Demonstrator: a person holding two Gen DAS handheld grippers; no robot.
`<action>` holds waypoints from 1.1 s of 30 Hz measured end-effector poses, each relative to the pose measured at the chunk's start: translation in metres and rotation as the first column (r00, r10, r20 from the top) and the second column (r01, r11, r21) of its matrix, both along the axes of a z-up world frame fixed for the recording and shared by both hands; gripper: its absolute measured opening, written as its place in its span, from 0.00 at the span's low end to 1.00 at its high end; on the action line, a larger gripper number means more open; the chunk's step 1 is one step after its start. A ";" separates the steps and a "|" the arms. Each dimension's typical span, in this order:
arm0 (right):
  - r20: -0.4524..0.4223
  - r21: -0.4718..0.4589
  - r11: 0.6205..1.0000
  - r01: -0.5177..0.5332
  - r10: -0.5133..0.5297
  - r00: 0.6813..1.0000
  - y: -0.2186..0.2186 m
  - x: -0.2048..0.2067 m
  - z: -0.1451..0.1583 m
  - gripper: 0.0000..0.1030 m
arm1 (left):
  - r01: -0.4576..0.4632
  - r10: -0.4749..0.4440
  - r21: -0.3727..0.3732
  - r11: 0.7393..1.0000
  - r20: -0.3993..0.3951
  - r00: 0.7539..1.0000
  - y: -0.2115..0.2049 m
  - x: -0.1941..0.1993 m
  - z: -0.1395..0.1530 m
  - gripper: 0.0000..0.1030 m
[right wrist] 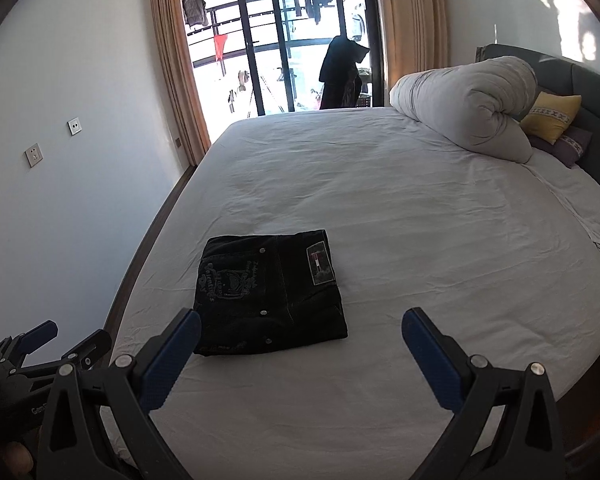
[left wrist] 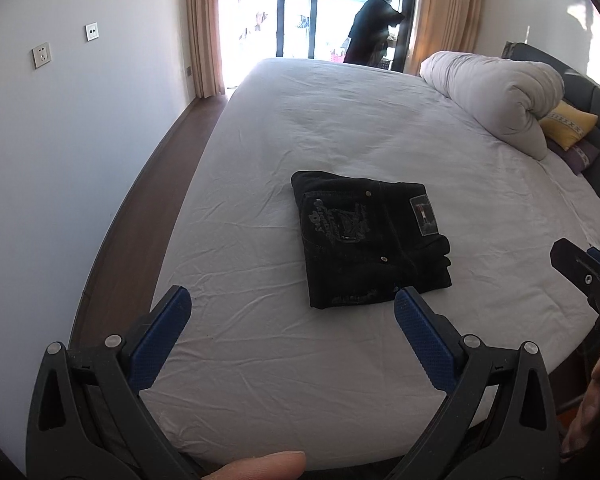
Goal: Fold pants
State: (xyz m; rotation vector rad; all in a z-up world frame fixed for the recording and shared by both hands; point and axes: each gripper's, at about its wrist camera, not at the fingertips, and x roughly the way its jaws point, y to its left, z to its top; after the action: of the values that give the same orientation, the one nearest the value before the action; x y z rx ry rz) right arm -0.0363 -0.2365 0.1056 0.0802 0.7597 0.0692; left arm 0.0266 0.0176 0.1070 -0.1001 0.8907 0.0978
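The left gripper (left wrist: 292, 308) and the right gripper (right wrist: 300, 330) both hang spread wide and empty above the near edge of the bed (right wrist: 420, 208), touching nothing. Just beyond their tips the pants (left wrist: 370, 238) lie as a compact black square, patch side up, layers stacked at the near edge. The folding looks finished; at most, press the stack flat without dragging it, and lift clear straight up.

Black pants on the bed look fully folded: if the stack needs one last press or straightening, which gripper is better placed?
Left, marginally. The left gripper is open with one fingertip at the near edge of the black pants. The right gripper is open too, but the stack sits off toward its left finger.
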 end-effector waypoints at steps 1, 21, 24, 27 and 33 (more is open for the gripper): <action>-0.001 -0.001 1.000 -0.002 0.002 1.000 0.001 0.000 0.000 1.00 | 0.000 0.000 0.000 1.000 0.000 1.000 0.000 -0.001 0.001 1.00; -0.024 -0.009 1.000 -0.018 0.018 1.000 0.004 0.001 -0.003 1.00 | 0.004 -0.004 -0.007 1.000 -0.012 1.000 -0.004 -0.001 -0.005 1.00; -0.024 -0.009 1.000 -0.017 0.017 1.000 0.005 0.001 -0.004 1.00 | 0.007 -0.007 -0.007 1.000 -0.014 1.000 -0.004 0.000 -0.007 1.00; -0.025 -0.011 1.000 -0.016 0.016 1.000 0.006 0.001 -0.004 1.00 | 0.009 -0.010 -0.008 1.000 -0.016 1.000 -0.005 0.000 -0.008 1.00; -0.025 -0.010 1.000 -0.016 0.015 1.000 0.007 0.000 -0.004 1.00 | 0.010 -0.010 -0.010 1.000 -0.021 1.000 -0.005 0.001 -0.010 1.00</action>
State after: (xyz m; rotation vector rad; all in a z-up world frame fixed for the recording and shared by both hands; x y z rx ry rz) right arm -0.0360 -0.2299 0.1017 0.0659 0.7854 0.0794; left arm 0.0274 0.0121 0.0971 -0.1042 0.9128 0.0851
